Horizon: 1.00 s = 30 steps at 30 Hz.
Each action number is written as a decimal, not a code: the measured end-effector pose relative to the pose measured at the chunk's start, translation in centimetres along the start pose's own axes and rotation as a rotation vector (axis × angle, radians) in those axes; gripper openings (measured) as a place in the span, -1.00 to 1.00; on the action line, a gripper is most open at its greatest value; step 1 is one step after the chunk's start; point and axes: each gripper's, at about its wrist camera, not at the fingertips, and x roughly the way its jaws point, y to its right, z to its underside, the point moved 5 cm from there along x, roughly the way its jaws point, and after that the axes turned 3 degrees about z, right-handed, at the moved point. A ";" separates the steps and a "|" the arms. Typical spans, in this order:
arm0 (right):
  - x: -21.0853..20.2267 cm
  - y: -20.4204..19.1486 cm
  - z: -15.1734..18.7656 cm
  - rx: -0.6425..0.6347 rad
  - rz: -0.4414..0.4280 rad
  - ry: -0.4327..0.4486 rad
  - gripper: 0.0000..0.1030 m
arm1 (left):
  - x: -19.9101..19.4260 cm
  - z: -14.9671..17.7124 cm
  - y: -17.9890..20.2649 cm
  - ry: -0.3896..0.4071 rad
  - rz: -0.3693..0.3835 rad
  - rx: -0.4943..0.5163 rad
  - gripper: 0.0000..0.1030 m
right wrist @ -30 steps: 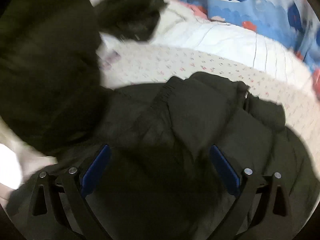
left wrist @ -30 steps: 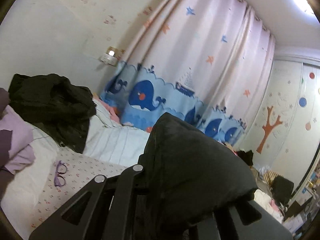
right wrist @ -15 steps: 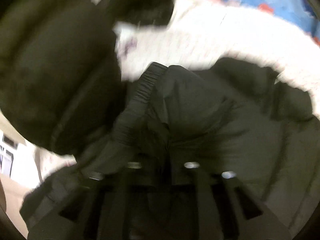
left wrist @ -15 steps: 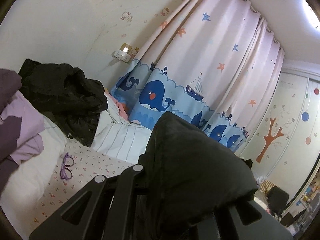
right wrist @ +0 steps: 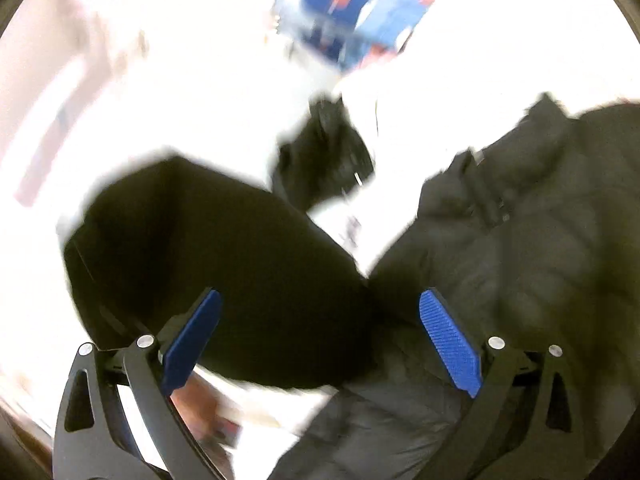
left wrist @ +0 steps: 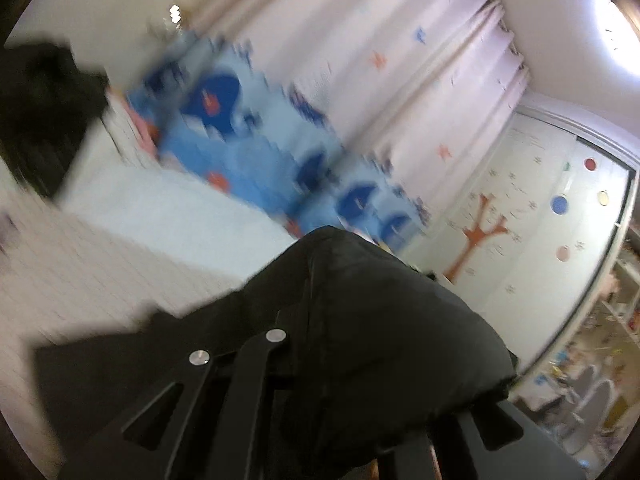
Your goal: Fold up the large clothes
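Left gripper (left wrist: 320, 364) clamped on black padded jacket (left wrist: 360, 340), bunched above the pale bed (left wrist: 120, 248). Only in right view: right gripper (right wrist: 320, 344), jaws just reopened wide, empty, blue ribbed pads (right wrist: 450, 344); quilted panels, possibly a zipper.

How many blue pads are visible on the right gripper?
2. One blue pad is at lower left, before the black cloth; the other is at lower right, over the dark jacket. None seems hidden.

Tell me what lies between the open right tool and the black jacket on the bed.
Nothing visible: the right tool is open directly over the black jacket, its blue pads bare.
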 end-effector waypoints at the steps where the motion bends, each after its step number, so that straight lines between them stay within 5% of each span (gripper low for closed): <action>1: -2.1 1.4 -0.7 0.054 -0.055 0.038 0.86 | 2.8 2.7 0.2 -0.047 -0.004 -0.007 -0.88; 4: -6.0 5.5 -2.0 0.178 -0.127 0.115 0.86 | 10.2 10.8 -0.4 -0.213 -0.052 -0.033 -0.88; 8: -9.9 9.5 -0.1 0.273 -0.116 0.135 0.86 | 15.2 18.1 -1.4 -0.377 -0.167 0.002 -0.88; 14: -11.5 11.5 0.6 0.242 -0.039 0.111 0.86 | 16.6 21.0 -1.1 -0.513 -0.230 0.126 -0.86; 16: -10.3 10.7 0.2 0.166 0.052 0.072 0.78 | 16.1 21.0 -0.7 -0.569 -0.229 0.166 -0.76; 18: -9.1 9.3 0.6 0.069 0.156 0.024 0.03 | 15.2 20.5 -0.7 -0.612 -0.221 0.190 -0.35; 19: -8.4 8.7 1.2 0.045 0.205 -0.002 -0.65 | 13.9 20.2 -0.7 -0.626 -0.212 0.202 0.04; 20: -8.0 7.7 1.1 -0.004 0.275 -0.021 -0.80 | 12.7 19.9 -0.7 -0.627 -0.211 0.217 0.19; 24: -7.9 2.4 0.3 -0.214 0.442 -0.044 -0.84 | 7.5 18.7 -1.3 -0.693 -0.196 0.230 0.22; 27: -9.0 -2.2 -1.7 -0.480 0.661 -0.019 -0.84 | 3.1 15.1 -2.1 -0.594 -0.215 0.245 0.34; 30: -9.7 -2.0 -2.5 -0.621 0.876 -0.036 -0.84 | 0.9 11.0 -5.0 -0.468 -0.261 0.170 0.54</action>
